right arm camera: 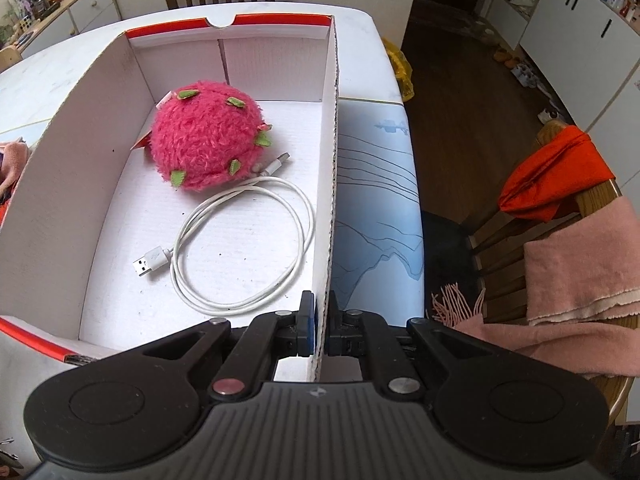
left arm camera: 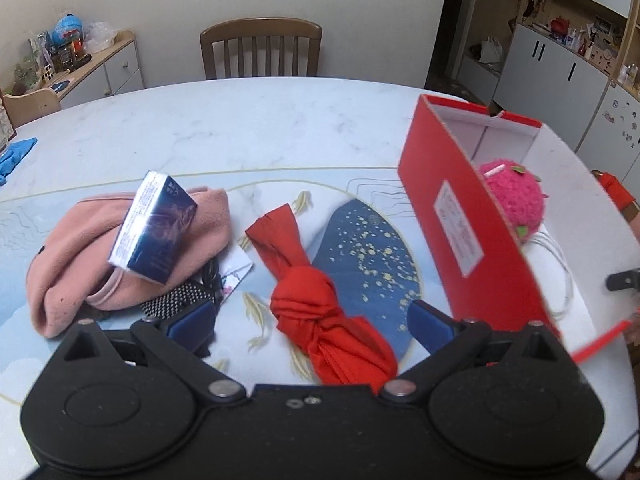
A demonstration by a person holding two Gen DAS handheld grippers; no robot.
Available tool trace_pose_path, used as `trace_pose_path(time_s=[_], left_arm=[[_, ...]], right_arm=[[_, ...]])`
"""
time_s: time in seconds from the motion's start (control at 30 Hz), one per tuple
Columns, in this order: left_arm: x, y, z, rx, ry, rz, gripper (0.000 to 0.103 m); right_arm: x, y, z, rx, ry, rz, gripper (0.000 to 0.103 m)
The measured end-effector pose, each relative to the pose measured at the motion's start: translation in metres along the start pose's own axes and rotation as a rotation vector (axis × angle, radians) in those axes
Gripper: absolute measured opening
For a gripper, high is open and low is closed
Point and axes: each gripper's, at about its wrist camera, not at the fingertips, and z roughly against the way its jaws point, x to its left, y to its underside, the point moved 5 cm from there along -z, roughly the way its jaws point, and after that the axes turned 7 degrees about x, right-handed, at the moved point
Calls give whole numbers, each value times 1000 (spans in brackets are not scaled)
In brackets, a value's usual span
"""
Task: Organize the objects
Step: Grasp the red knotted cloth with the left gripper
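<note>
A red cardboard box [left arm camera: 448, 200] with a white inside stands on the table at the right. It holds a pink plush fruit [right arm camera: 208, 144] and a coiled white USB cable [right arm camera: 244, 248]. My right gripper [right arm camera: 321, 320] is shut on the box's right wall [right arm camera: 330, 200]. My left gripper [left arm camera: 312, 320] is open and empty, just above a knotted red cloth [left arm camera: 312, 300]. To its left a blue carton [left arm camera: 154, 228] leans on a pink hat [left arm camera: 80, 252]. A black speckled item [left arm camera: 176, 298] and a small card [left arm camera: 236, 270] lie beside the hat.
The table [left arm camera: 224, 128] carries a blue patterned mat [left arm camera: 372, 248]. A wooden chair [left arm camera: 262, 50] stands at the far side. Another chair [right arm camera: 560, 216] at the right holds an orange cloth and a pink scarf. A blue cloth [left arm camera: 14, 158] lies far left.
</note>
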Motion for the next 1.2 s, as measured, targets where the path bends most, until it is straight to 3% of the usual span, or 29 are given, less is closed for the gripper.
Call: trace_pose_path(time_s=[0.3, 0.67, 0.87, 1.2], left_arm=[[8, -4, -47, 77, 6, 13, 89], [11, 0, -58, 118, 43, -8, 48], [14, -1, -57, 128, 37, -14, 40], [17, -5, -49, 127, 51, -45, 38]], right_arm=[[3, -2, 1, 11, 17, -14, 4], [1, -1, 0, 17, 17, -38, 4], [2, -1, 1, 13, 21, -42, 4], [1, -1, 0, 17, 19, -64, 4]])
